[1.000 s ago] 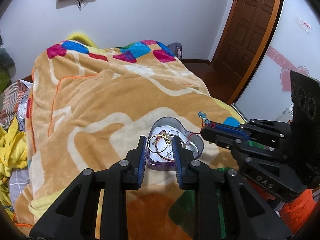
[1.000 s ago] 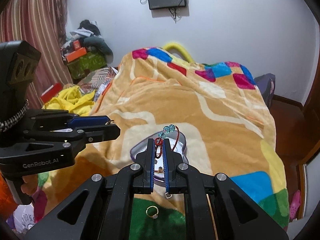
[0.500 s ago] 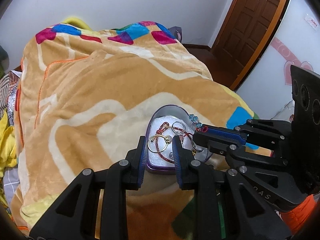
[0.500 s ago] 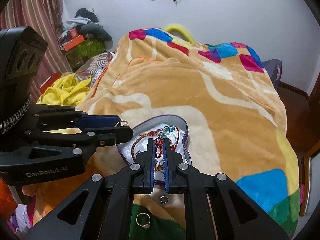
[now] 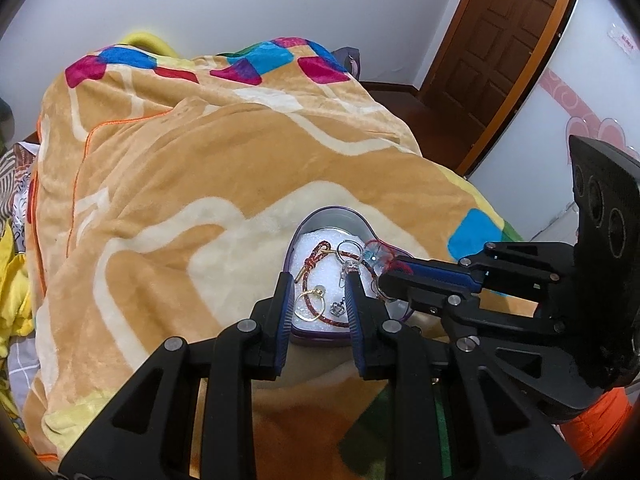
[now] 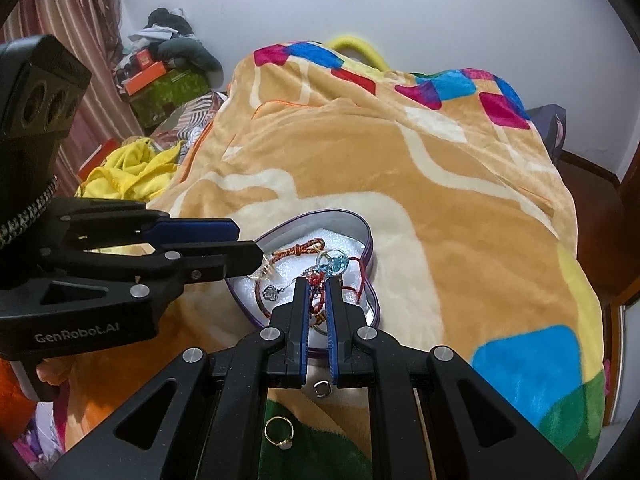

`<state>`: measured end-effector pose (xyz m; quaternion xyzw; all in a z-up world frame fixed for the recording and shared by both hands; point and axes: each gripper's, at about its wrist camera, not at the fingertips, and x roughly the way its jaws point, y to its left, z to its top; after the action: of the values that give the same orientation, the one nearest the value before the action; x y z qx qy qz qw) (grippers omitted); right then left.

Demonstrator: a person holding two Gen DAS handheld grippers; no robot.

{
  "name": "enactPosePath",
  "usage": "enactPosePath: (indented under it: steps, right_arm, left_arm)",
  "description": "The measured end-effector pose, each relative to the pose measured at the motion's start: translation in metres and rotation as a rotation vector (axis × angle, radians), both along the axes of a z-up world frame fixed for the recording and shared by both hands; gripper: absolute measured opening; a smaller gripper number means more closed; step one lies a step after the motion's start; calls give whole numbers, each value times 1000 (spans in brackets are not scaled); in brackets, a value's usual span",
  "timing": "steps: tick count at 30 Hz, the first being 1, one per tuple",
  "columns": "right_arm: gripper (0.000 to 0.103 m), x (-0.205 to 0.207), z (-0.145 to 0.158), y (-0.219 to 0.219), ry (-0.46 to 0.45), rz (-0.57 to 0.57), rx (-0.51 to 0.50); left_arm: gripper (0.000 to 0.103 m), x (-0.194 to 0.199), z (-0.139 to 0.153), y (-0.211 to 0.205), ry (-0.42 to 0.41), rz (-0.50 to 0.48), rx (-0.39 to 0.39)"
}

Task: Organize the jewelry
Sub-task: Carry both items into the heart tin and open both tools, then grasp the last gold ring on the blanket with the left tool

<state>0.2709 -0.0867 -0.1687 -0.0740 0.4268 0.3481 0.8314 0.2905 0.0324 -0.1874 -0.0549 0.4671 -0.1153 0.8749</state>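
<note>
A heart-shaped purple tin (image 5: 335,213) (image 6: 349,218) with white foam lies on the blanket and holds braided cords, rings and a charm. My right gripper (image 6: 317,285) (image 5: 387,272) is shut on a red string bracelet with blue beads (image 6: 332,265) (image 5: 374,252), held low over the tin. My left gripper (image 5: 318,285) (image 6: 256,249) is open at the tin's near-left rim, with a gold ring (image 5: 309,305) lying between its fingers in the tin. A gold ring (image 6: 279,432) and a small silver ring (image 6: 321,387) lie on the blanket in front of the tin.
An orange patterned blanket (image 5: 192,168) covers the bed. Yellow clothes (image 6: 128,172) and boxes (image 6: 168,84) are piled at the left. A wooden door (image 5: 496,44) stands at the far right.
Both grippers have moved forward and down toward the tin. The right gripper has lowered the beaded bracelet from above the tin's edge into it. The left gripper stays open.
</note>
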Motion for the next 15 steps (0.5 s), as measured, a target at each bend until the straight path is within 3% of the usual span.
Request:
enactPosePath:
  steps: [4, 8, 15]
  right_arm:
    - [10, -2, 2, 0, -4, 0, -7]
    - [22, -5, 6, 0, -33, -10, -27]
    - [22, -13, 16, -3, -74, -14, -47]
  left_arm:
    - [25, -1, 3, 2, -3, 9, 0]
    - [28, -9, 10, 5, -21, 19, -4]
    - [35, -29, 28, 11, -57, 35, 2]
